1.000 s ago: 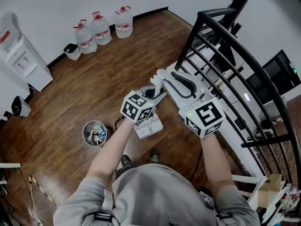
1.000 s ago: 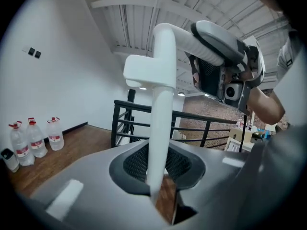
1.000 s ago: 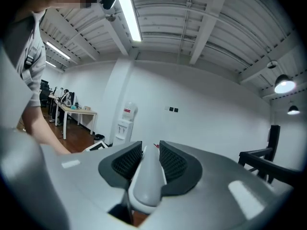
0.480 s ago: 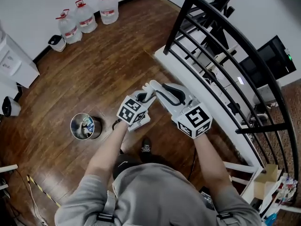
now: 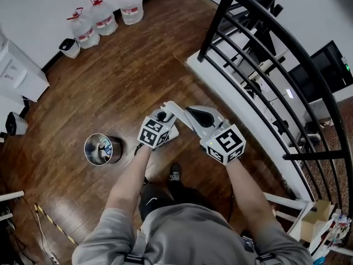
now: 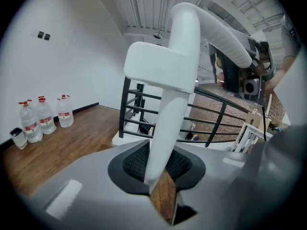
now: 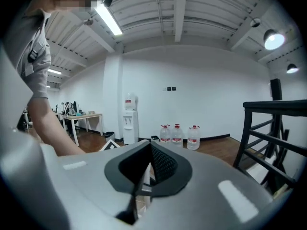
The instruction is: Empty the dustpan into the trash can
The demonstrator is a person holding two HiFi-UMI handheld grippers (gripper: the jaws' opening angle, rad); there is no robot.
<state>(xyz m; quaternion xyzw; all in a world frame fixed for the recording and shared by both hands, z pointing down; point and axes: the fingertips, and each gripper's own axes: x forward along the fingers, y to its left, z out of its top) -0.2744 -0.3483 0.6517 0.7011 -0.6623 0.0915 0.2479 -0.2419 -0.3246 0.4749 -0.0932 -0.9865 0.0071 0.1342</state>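
- The left gripper was clamped on the white tubular handle of a white plastic dustpan. The handle stood upright between the gripper's dark pads and bent over at its top toward the right gripper.
- The right gripper's jaws had just been closing. They were pressed together with nothing between them, close by the bent top of the handle.
- The dustpan sat low under the left gripper, over the brown wooden floor. It lay between the trash can and the floor's right edge, where a black metal railing ran. Whether it touched the boards could not be told.
- The round shiny metal trash can stood on the floor to the left of the dustpan, near it but apart. It had scraps inside.
- Three clear water bottles with red caps stood in a row along the floor's far edge, against the white wall. A small white bin stood just beside them.
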